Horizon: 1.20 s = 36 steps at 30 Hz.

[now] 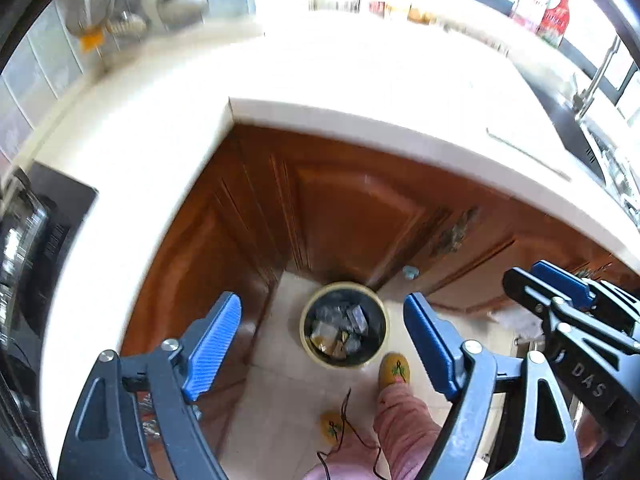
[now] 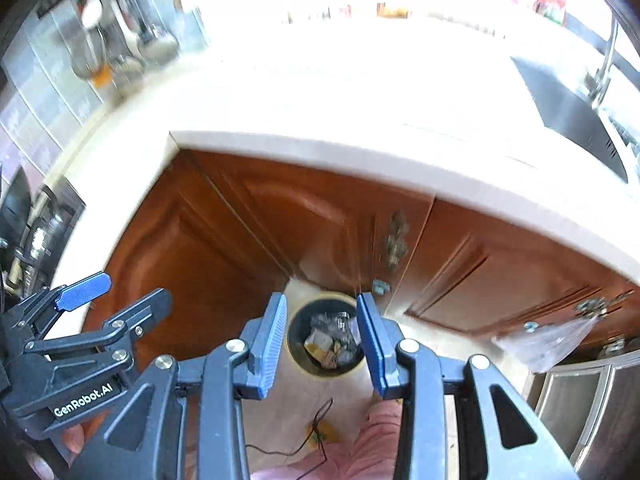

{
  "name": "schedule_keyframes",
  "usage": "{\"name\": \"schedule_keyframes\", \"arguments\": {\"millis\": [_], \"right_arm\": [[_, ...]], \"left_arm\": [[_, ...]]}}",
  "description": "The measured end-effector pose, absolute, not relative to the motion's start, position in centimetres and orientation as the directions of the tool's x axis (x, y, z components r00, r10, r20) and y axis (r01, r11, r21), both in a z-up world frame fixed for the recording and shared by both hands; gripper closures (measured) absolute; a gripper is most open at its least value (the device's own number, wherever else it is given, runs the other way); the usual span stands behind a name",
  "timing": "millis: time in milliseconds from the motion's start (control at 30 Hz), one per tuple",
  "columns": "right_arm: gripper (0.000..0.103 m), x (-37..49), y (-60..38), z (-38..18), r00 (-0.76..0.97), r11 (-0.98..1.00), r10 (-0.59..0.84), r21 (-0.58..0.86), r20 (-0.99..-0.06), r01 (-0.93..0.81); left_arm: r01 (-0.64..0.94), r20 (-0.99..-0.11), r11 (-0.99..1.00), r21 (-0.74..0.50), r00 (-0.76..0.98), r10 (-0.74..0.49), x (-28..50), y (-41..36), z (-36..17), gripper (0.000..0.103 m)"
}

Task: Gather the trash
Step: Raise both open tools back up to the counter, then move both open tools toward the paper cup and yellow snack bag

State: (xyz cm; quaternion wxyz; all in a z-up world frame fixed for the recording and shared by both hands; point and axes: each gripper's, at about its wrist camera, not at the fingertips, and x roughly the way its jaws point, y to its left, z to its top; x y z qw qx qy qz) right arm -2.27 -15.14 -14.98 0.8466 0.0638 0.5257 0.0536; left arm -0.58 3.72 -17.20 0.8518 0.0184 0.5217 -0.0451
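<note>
1 trash bin [image 1: 344, 324] (full), 2 claws, 2 slippers, 1 faucet [image 1: 596, 80]

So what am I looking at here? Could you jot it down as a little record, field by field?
Place: kitchen corner, white countertop above wooden cabinets
Trash bin: round, on the floor in the corner, holding wrappers and scraps
Left gripper: open, empty, above the bin
Right gripper: open, empty, jaws framing the bin
Person: pink trousers, yellow slippers, standing next to the bin
Sink: at the right end of the counter
</note>
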Motion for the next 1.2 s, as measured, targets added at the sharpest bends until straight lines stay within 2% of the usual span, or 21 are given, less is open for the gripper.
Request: {"name": "schedule_keyframes", "arguments": {"millis": [300,533,667,900,1200], "right_arm": [[0.066,-3.1,-17.1,-4.9,0.589,0.989,0.123,0.148,-0.799,-0.006],[0.066,-1.9,-20.3,1.0,0.646,0.99,0.085,0.135,-0.759,0.028],[0.066,-0.2,-22.4,3.6,0.664,0.994,0.038,0.097,-0.747,0.052],[0.066,5.9,-27.5,7.7,0.687,0.979,0.077,0.187,-0.723,0.087],[0.066,18.8,-33.5,10.2,0.688,0.968,0.133,0.241,-0.713,0.063]], "left_arm": [[0.135,-0.803,0.991,-0.018,0.588,-0.094,-0.2,4.3,-7.4,0.019],[0.198,-0.721,0.98,0.026,0.682,-0.119,1.5,3.7,-0.2,0.004],[0.249,-0.706,0.965,0.08,0.698,-0.122,3.9,1.8,2.8,0.003],[0.289,-0.682,0.95,0.119,0.719,-0.133,9.6,-2.0,6.3,0.002],[0.305,-0.689,0.935,0.179,0.718,-0.101,22.0,-8.5,8.5,0.002]]}}
